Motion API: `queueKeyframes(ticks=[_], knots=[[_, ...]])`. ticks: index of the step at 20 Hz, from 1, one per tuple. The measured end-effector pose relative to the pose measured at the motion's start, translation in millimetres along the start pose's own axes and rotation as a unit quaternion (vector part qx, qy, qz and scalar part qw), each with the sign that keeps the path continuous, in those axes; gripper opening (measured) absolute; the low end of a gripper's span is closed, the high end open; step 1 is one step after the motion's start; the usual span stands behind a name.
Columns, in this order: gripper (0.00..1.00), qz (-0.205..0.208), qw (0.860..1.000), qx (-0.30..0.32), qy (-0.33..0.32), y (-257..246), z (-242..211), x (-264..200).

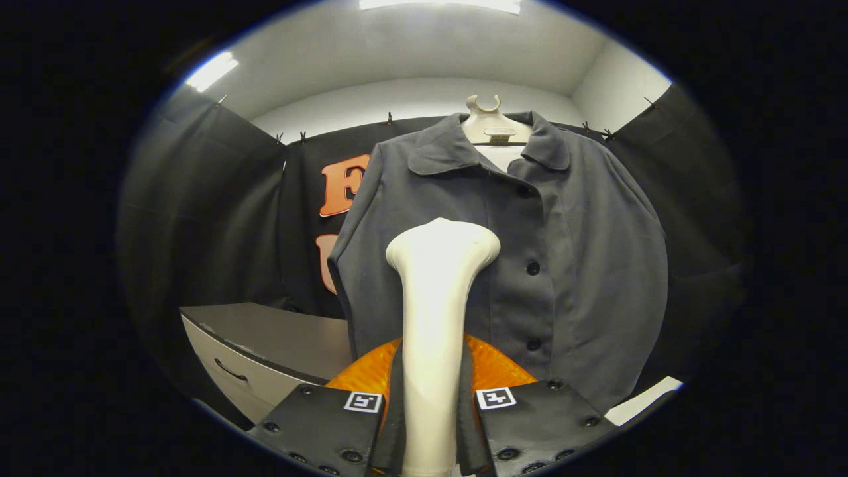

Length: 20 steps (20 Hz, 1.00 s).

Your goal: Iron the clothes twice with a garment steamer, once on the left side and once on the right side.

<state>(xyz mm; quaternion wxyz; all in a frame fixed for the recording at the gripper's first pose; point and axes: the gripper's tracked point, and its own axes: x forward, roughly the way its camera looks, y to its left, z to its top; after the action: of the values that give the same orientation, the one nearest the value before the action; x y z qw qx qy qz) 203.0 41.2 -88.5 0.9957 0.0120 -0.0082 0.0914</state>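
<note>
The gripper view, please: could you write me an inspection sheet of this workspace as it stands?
Surface: grey cabinet top with a drawer handle below, beside the shirt's lower edge; nothing seen on it.
Job's things: grey buttoned shirt hangs on a pale hanger, front facing the camera; white garment steamer stands upright between the fingers, its head just before the shirt's front; contact cannot be told.
Clutter: a white strip below the shirt's hem, unidentified.
Grippers: gripper shut on the steamer's stem, an orange part behind it.
Cables: nothing seen.
Surroundings: black cloth wall clipped up, white ceiling with lights.
</note>
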Motion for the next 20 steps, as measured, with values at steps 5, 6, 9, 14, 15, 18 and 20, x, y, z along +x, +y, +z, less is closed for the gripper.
queueKeyframes(ticks=[5, 6, 9, 14, 15, 18, 20], knots=[[0.38, 0.000, 1.000, 0.002, 0.015, -1, -17, -8], [0.38, 0.002, 1.000, 0.001, 0.018, -1, -20, -10], [0.38, 0.006, 1.000, 0.001, 0.023, 2, -31, -15], [0.38, 0.011, 0.999, 0.004, 0.039, 2, -61, -30], [0.38, 0.012, 0.999, 0.006, 0.044, 1, -68, -33], [0.38, 0.015, 0.998, 0.009, 0.059, -3, -93, -42], [0.38, 0.016, 0.998, 0.007, 0.064, -4, -107, -47]])
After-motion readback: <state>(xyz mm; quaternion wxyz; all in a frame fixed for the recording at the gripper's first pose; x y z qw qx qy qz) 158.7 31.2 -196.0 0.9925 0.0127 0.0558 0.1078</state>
